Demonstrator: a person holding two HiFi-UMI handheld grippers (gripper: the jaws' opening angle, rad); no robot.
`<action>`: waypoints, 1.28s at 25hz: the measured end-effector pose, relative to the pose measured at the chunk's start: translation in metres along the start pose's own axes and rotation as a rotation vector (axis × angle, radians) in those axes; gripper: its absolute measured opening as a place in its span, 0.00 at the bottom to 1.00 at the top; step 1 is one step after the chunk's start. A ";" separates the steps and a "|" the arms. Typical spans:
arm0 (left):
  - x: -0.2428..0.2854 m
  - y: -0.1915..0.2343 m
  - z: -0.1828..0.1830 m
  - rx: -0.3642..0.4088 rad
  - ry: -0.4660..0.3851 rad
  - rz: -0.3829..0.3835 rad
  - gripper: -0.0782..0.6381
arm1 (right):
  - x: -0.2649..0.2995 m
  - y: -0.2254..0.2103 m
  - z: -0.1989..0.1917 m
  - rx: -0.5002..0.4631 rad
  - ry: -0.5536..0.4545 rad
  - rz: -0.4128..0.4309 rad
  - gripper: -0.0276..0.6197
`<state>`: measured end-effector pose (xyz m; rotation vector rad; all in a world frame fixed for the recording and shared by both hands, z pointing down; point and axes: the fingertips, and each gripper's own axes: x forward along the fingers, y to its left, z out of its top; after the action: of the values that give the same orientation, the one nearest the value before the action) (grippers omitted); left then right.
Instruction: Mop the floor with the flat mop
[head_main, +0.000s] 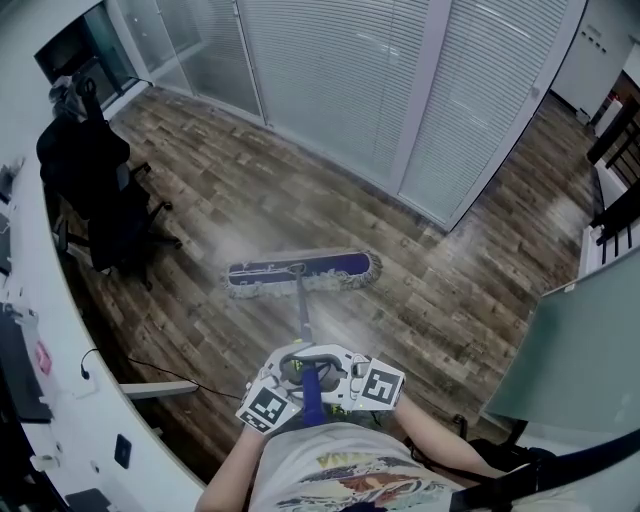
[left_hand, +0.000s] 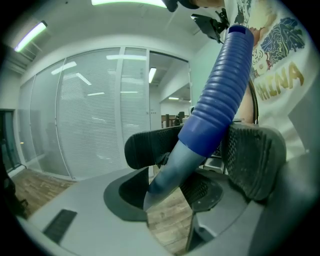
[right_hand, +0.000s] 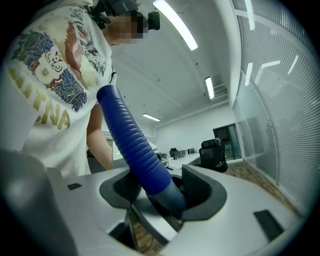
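1. Wood-plank floor (head_main: 470, 290). The surface to be mopped. A paler, hazy band shows round the mop; whether it is damp or only glare cannot be told.

2. Glass partition with blinds (head_main: 350, 80). It bounds the far side of the floor.

3. Curved white tabletop (head_main: 70, 350). It runs along the left edge of the head view.

4. Black office chair (head_main: 100, 190). It stands beside the tabletop, well apart from the mop.

5. Flat mop head (head_main: 300, 270). Blue with a pale fringe, it lies flat and crosswise on the floor, straight ahead of the person, between the chair and the partition.

6. Mop handle (head_main: 302, 310). A grey shaft rises from the head's middle toward the person and ends in a blue ribbed sleeve (left_hand: 220, 95).

7. Left tongs (left_hand: 200, 150). They are clamped on the mop handle where the sleeve meets the shaft.

8. Right tongs (right_hand: 162, 187). They are likewise clamped on the mop handle, close beside the left pair.

9. Thin cable (head_main: 160, 372). It trails on the floor near the tabletop.

Handling note (a judgement): mopping seems under way.
- Keep both grips firm so the round handle does not twist.
- Hold the head flat against the planks.
- Work in overlapping strokes.
- Steer clear of the chair base and the cable.
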<state>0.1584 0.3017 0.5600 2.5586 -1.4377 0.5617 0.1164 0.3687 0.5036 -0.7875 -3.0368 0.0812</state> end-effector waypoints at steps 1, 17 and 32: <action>0.000 0.005 0.001 -0.006 -0.007 0.001 0.36 | 0.002 -0.004 0.001 -0.007 0.005 0.009 0.41; 0.006 0.201 0.003 -0.052 -0.064 -0.029 0.36 | 0.096 -0.179 0.018 0.028 -0.010 -0.019 0.41; 0.060 0.349 -0.006 0.017 -0.045 -0.110 0.36 | 0.129 -0.338 0.009 0.068 -0.020 -0.112 0.41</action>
<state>-0.1105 0.0724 0.5715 2.6599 -1.3015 0.5052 -0.1607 0.1359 0.5111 -0.6154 -3.0712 0.1919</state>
